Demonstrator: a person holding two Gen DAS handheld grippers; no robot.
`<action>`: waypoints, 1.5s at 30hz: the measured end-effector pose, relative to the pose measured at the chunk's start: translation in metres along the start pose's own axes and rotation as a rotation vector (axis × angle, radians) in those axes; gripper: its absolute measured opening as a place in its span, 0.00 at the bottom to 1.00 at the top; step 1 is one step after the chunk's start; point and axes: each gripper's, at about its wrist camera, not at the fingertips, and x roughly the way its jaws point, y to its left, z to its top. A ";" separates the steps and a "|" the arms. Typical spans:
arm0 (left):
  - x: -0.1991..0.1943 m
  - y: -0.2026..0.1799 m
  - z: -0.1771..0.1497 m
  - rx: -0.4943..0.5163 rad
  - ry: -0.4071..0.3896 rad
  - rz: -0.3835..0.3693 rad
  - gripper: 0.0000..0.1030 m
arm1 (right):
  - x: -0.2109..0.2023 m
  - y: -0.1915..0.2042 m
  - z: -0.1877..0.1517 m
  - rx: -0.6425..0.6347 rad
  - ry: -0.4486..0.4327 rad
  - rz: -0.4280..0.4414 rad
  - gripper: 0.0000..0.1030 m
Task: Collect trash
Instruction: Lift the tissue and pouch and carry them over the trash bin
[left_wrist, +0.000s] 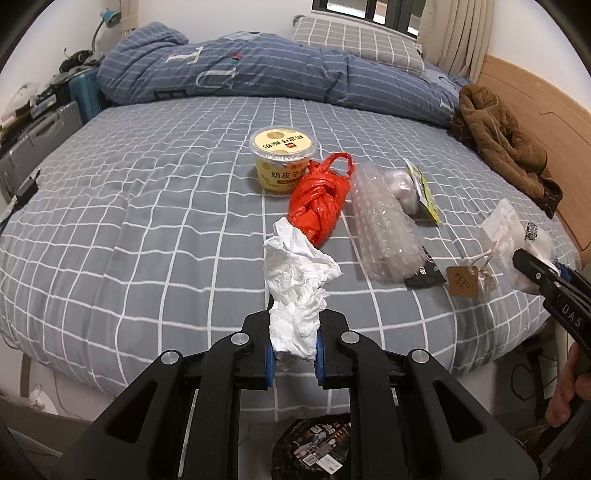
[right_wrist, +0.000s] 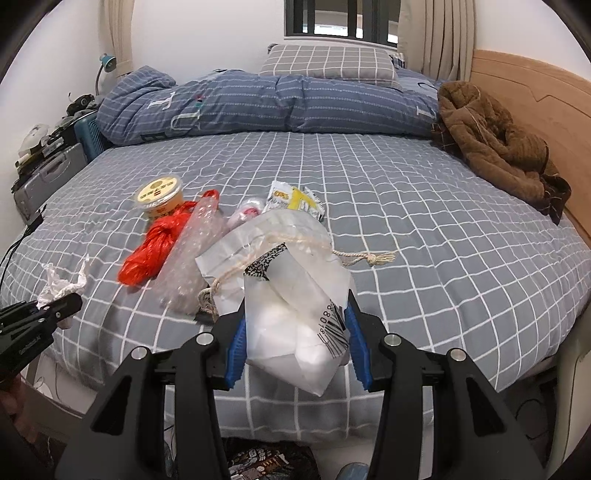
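My left gripper (left_wrist: 294, 347) is shut on a crumpled white tissue (left_wrist: 299, 280) and holds it above the bed's front edge. My right gripper (right_wrist: 295, 343) is shut on a clear plastic bag (right_wrist: 291, 295) with a barcode and a cord; it also shows at the right of the left wrist view (left_wrist: 517, 240). On the bed lie a knotted red plastic bag (left_wrist: 317, 199), a yellow yogurt cup (left_wrist: 282, 158), bubble wrap (left_wrist: 388, 229), a yellow snack wrapper (right_wrist: 295, 201) and a brown paper tag (left_wrist: 463, 282).
The grey checked bed (right_wrist: 424, 240) has a rolled blue duvet (right_wrist: 258, 107) and a pillow at the back. A brown jacket (right_wrist: 495, 144) lies by the wooden headboard. Suitcases (left_wrist: 40, 133) stand at the left. A dark bin with trash (left_wrist: 314, 446) sits on the floor below.
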 end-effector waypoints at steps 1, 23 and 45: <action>-0.002 0.000 -0.002 0.000 -0.001 -0.001 0.14 | -0.002 0.001 -0.002 -0.003 0.000 0.001 0.43; -0.033 -0.011 -0.052 0.007 0.025 -0.028 0.14 | -0.040 0.027 -0.049 -0.043 0.029 0.038 0.43; -0.049 -0.018 -0.108 0.026 0.078 -0.040 0.14 | -0.072 0.048 -0.099 -0.071 0.075 0.086 0.43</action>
